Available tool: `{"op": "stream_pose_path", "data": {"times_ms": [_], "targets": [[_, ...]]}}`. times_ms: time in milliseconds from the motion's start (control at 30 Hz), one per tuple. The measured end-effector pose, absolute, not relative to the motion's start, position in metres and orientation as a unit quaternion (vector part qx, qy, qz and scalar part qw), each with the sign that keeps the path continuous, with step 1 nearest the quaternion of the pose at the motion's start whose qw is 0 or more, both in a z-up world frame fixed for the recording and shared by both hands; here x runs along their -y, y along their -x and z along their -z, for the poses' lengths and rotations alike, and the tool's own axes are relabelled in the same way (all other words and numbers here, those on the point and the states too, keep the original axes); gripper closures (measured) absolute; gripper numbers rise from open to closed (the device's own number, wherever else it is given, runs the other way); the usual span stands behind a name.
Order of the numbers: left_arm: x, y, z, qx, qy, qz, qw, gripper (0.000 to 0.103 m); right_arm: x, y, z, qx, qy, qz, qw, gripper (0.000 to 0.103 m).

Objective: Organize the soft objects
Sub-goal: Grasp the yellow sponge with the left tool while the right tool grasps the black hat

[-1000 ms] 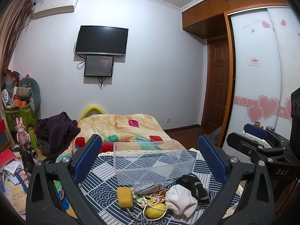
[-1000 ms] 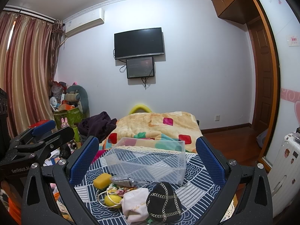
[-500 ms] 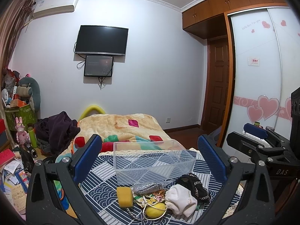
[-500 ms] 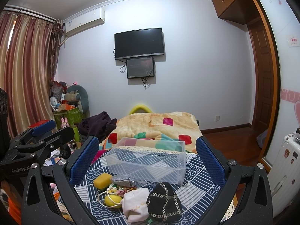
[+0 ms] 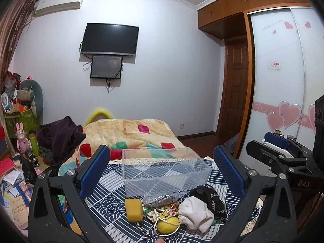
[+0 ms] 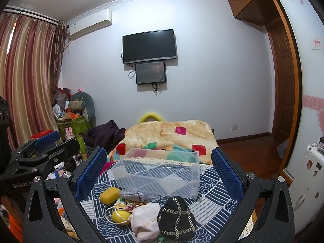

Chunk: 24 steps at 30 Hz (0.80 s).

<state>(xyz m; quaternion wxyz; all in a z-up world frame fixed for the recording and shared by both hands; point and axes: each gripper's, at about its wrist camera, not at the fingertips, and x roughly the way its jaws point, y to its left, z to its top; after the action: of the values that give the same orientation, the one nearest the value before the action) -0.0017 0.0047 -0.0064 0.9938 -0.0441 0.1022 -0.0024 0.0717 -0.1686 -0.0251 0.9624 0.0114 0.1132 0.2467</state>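
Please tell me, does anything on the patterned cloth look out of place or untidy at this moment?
Yes. The clear bin stands empty, while the soft things lie heaped in front of it: a yellow sponge, a white cloth and a black chained pouch, with cords tangled among them. Nothing looks spilled or damaged.

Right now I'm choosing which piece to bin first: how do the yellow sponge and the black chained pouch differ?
The yellow sponge is a plain, smooth-looking block; the black chained pouch is a rounded, domed lump crossed by metal chains. The sponge looks smaller than the pouch. The sponge sits at the left end of the pile, the pouch at the right end. Both lie on the patterned cloth in front of the clear bin, outside it.
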Motion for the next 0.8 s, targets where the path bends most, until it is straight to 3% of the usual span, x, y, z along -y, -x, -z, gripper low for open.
{"op": "stream_pose_path", "data": {"times_ms": [367, 467, 800], "targets": [[-0.032, -0.035, 0.059, -0.179, 0.064, -0.032, 0.981, 0.001, 0.174, -0.106, 0.069, -0.186, -0.013, -0.23, 0.955, 0.0], [-0.038, -0.044, 0.077, -0.206, 0.067, -0.038, 0.976, 0.015, 0.175, -0.112, 0.081, -0.208, -0.013, -0.23, 0.951, 0.001], [-0.055, -0.069, 0.138, -0.291, 0.086, -0.047, 0.952, 0.032, 0.182, -0.131, 0.123, -0.29, -0.027, -0.241, 0.926, 0.026]]}}
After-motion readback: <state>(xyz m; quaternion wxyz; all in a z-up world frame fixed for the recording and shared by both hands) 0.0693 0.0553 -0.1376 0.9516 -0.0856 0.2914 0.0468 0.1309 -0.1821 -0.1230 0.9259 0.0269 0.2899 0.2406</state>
